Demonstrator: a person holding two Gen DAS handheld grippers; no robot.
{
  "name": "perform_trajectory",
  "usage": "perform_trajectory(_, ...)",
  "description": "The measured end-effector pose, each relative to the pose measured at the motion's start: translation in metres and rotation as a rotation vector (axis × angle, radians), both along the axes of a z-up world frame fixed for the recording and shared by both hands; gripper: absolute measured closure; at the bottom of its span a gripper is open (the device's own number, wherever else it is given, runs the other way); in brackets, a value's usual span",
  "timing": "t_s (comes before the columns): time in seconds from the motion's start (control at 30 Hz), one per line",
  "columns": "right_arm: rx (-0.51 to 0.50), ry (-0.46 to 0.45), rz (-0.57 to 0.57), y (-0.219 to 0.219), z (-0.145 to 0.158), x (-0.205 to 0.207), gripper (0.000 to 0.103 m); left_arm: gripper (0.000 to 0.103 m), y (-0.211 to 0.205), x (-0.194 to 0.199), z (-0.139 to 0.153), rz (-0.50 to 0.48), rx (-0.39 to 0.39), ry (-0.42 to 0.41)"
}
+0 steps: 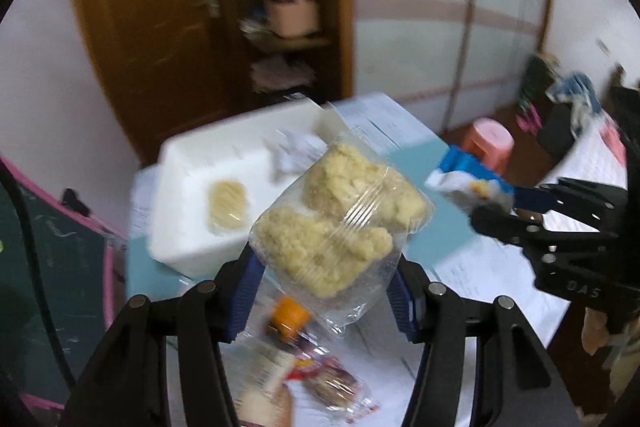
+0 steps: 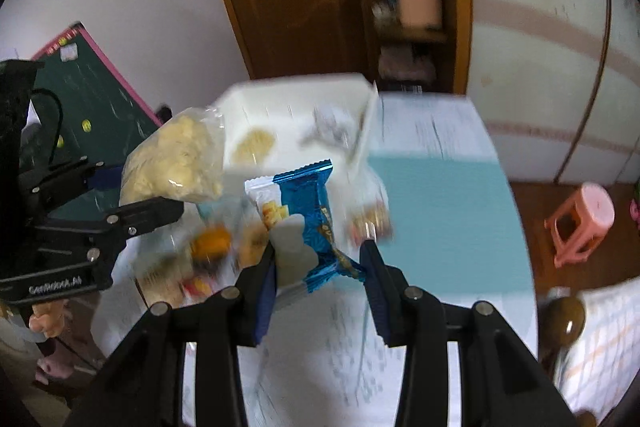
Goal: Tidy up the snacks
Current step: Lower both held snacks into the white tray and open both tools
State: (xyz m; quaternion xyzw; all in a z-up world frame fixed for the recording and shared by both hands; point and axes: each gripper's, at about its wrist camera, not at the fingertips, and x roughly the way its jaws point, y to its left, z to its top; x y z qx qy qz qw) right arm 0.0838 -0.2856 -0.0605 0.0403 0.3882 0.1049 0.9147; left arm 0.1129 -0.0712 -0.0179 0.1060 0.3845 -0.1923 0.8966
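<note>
Left gripper pinches clear plastic bag of pale yellow crumbly snacks, held in air just in front of white rectangular plastic bin. Right gripper clamps blue-and-white foil snack packet above paper-covered table. Remaining wrapped snacks lie on table below.

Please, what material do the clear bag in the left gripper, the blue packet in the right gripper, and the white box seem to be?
Clear bag: thin transparent plastic film; it glints and creases.
Blue packet: glossy, probably metallised plastic foil, with a serrated sealed edge.
White box: opaque, smooth, rigid walls; probably plastic, though blur leaves foam possible.
</note>
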Motion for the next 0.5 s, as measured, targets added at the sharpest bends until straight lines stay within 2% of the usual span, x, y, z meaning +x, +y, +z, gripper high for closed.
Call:
perform_trajectory(0.17,0.009,-0.086,-0.015,0.013,0.054,0.036,0.063,0.047,0.027,0.042,0.046,0.124,0.001,-0.037)
perform_trajectory(0.33,-0.001,-0.164,-0.023,0.031,0.099,0.076,0.063,0.047,0.041,0.085,0.09,0.22,0.014,-0.124)
perform_trajectory(0.43,-0.006,-0.195,-0.04,0.04,0.116,0.097,0.063,0.047,0.045,0.114,0.102,0.259,0.002,-0.126)
perform_trajectory(0.5,0.003,-0.196,-0.055,0.044,0.12,0.116,0.063,0.047,0.046,0.13,0.099,0.275,0.003,-0.123)
